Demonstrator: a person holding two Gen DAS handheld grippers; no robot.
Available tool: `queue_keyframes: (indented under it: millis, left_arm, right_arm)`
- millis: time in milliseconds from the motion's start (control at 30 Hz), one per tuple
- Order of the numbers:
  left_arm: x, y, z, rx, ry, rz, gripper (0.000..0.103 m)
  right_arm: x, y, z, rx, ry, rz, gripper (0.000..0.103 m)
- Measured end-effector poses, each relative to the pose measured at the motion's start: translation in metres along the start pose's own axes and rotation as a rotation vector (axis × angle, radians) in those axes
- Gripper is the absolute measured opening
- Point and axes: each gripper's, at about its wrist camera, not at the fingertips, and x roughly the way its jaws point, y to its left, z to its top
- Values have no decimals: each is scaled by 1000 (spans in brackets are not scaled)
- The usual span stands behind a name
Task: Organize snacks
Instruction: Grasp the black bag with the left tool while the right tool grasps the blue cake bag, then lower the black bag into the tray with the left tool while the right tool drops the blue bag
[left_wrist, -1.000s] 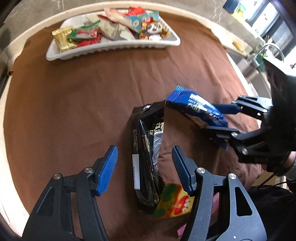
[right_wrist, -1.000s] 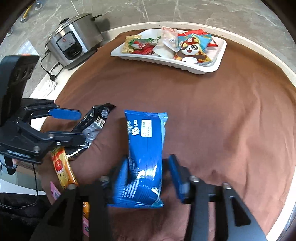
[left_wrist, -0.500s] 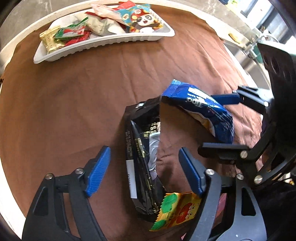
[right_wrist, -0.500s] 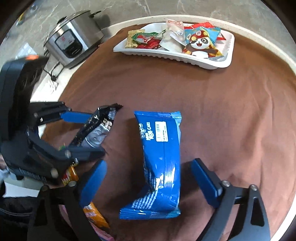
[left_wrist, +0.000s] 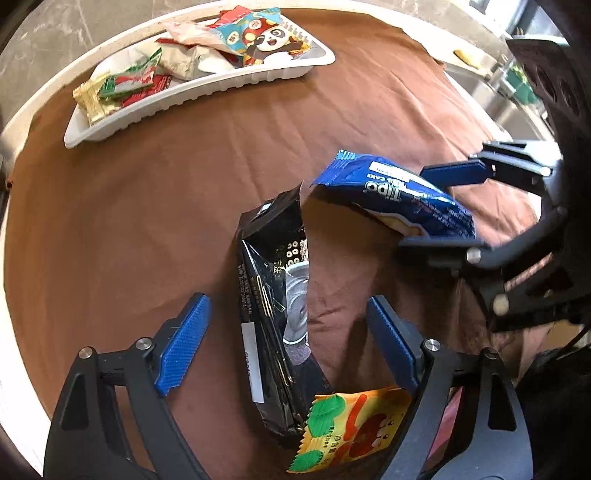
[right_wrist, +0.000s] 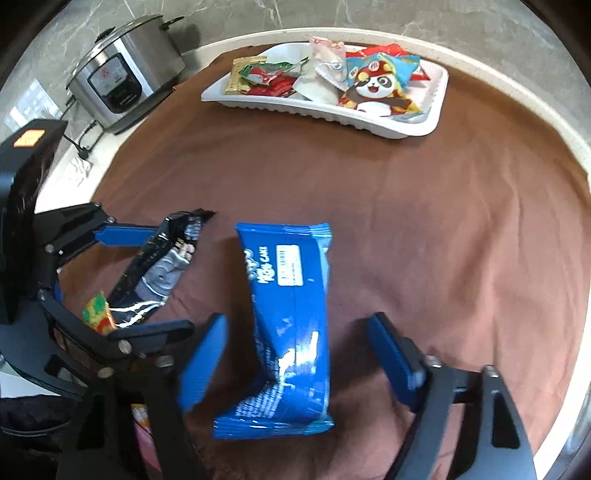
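— Snacks first: where are they from your side?

— My left claw (left_wrist: 288, 341) points down at the brown cloth (left_wrist: 155, 229) on the tabletop (right_wrist: 554, 122), and the black snack packet (left_wrist: 275, 325) lies lengthwise between its blue pads. Its jaws stand apart, with cloth showing on both sides of the packet, so nothing is pinched. Just below that packet, by the right-hand finger of this claw, lies a yellow and green candy packet (left_wrist: 351, 432), its edge touching the black one.

— And your other hand?

— My right claw (right_wrist: 295, 360) straddles the blue cake packet (right_wrist: 291, 325). The jaws are closing at this moment, yet a gap shows on each side, so the pads do not press on it. The packet lies on the cloth, its far end reaching out beyond the fingertips.

— How do the two claws stand to each other?

— Close together. My right claw sits just to the right of my left one, and the blue packet's end comes near the black packet's top corner.

— The tray?

— White tray (right_wrist: 436, 122) sits well beyond both claws at the far edge of the cloth, with several packets in it, a panda-printed one (right_wrist: 376, 88) among them. Off to the left of my right claw, past the cloth, stands a rice cooker (right_wrist: 122, 74).
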Motion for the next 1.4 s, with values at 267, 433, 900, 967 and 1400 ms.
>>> queue_keyframes:
  millis: [267,433,900,967,1400]
  left_arm:
    - [-11,17,-7,-20,-49,17,28]
    - [-15,25,-8,-40,-53,-7,26]
    - [-56,79,25,-155,-150,-57,26]
    - [-61,89,35,-159,-162,-59,26]
    - [-64,156,127,-183,-236,-86,26]
  right_arm:
    - [-7,-22,-5,80,-25,69,37]
    - [-8,-33,-5,161,-35,144,35]
    - [-31,-74,36,390,-138,349,35]
    - [-35,-76,54,392,-161,359,35]
    - [-30,-90,159,398,-264,362,35]
